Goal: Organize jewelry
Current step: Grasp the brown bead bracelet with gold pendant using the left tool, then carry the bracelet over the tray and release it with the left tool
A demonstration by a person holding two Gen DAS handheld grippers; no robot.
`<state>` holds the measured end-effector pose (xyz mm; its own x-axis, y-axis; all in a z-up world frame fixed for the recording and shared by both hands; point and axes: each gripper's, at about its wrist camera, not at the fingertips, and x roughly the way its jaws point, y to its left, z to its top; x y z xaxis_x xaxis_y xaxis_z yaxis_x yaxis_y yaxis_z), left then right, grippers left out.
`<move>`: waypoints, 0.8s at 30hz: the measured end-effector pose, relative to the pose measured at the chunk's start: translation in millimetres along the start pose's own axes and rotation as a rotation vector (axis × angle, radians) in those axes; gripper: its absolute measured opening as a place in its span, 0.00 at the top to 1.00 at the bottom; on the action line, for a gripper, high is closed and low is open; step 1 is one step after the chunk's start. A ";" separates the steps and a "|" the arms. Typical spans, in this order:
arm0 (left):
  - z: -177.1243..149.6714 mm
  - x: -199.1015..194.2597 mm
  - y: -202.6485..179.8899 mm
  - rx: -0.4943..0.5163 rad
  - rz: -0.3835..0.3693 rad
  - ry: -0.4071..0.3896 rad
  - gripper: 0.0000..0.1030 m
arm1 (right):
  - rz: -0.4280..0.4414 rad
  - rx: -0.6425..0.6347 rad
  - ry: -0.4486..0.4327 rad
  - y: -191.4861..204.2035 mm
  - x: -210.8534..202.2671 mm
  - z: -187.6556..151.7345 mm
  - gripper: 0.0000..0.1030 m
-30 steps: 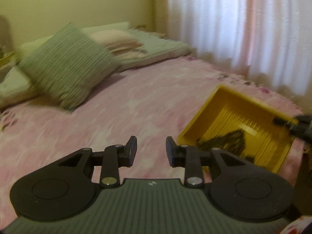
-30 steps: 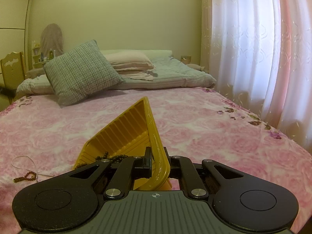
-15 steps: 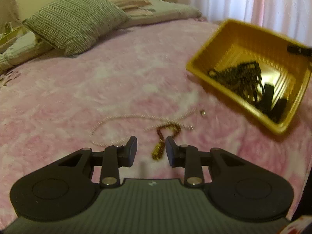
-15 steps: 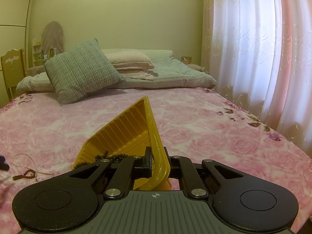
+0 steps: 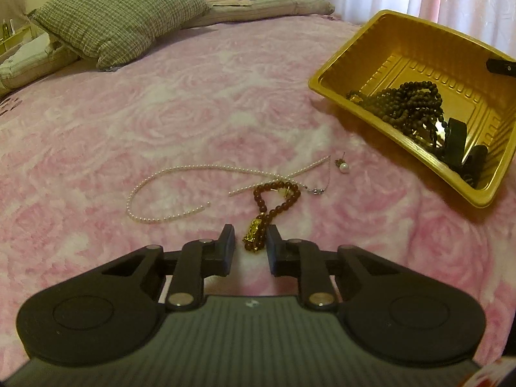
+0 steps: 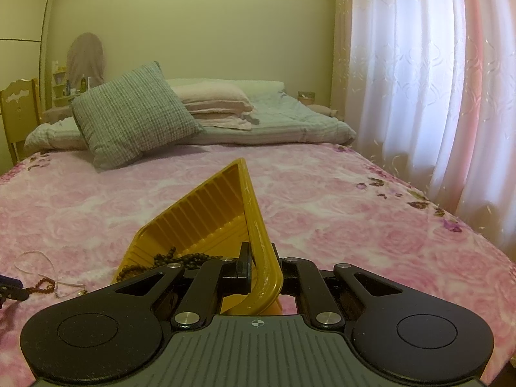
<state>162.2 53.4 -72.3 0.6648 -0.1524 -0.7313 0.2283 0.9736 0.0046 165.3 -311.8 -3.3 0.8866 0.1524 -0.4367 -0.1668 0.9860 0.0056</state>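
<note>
A yellow tray [image 5: 335, 74] lies tilted on the pink bedspread with dark bead necklaces [image 5: 409, 103] inside. My right gripper [image 6: 260, 267] is shut on the tray's rim [image 6: 258, 225] and holds it tipped up. On the bedspread lie a red bead bracelet with a gold charm [image 5: 274, 203], a thin pearl strand [image 5: 180, 174] and a pearl earring [image 5: 343, 167]. My left gripper [image 5: 250, 242] is open, its fingertips on either side of the gold charm, low over the bedspread.
A green checked cushion [image 5: 122, 13] and stacked pillows [image 6: 213, 103] sit at the head of the bed. White curtains [image 6: 419, 80] hang along the right side. A wooden chair [image 6: 19, 113] stands at the far left.
My left gripper has swung down and forward to the loose jewelry and now straddles the gold charm. The right gripper and tray have stayed put.
</note>
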 end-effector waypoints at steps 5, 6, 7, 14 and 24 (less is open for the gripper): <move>1.4 1.2 3.2 -0.029 -0.020 0.008 0.91 | -0.001 -0.002 0.000 -0.5 0.4 0.2 0.93; 2.0 0.5 2.6 -0.028 -0.018 0.011 0.94 | -0.001 -0.002 0.000 -0.9 0.5 0.2 0.93; 2.4 -0.7 2.1 -0.027 -0.016 0.009 0.96 | 0.000 0.000 0.000 -1.3 0.4 0.2 0.93; 8.4 -14.9 3.0 -0.040 -0.010 -0.009 0.96 | 0.001 -0.004 -0.001 -0.4 0.2 0.5 0.93; 43.1 -57.2 5.7 -0.047 -0.010 -0.114 0.96 | 0.004 -0.008 -0.003 0.2 -1.1 1.5 0.92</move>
<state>156.1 60.3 -1.1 0.7400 -0.1778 -0.6486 0.2035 0.9784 -0.0361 164.9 -311.7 -1.5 0.8871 0.1565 -0.4341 -0.1736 0.9848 0.0001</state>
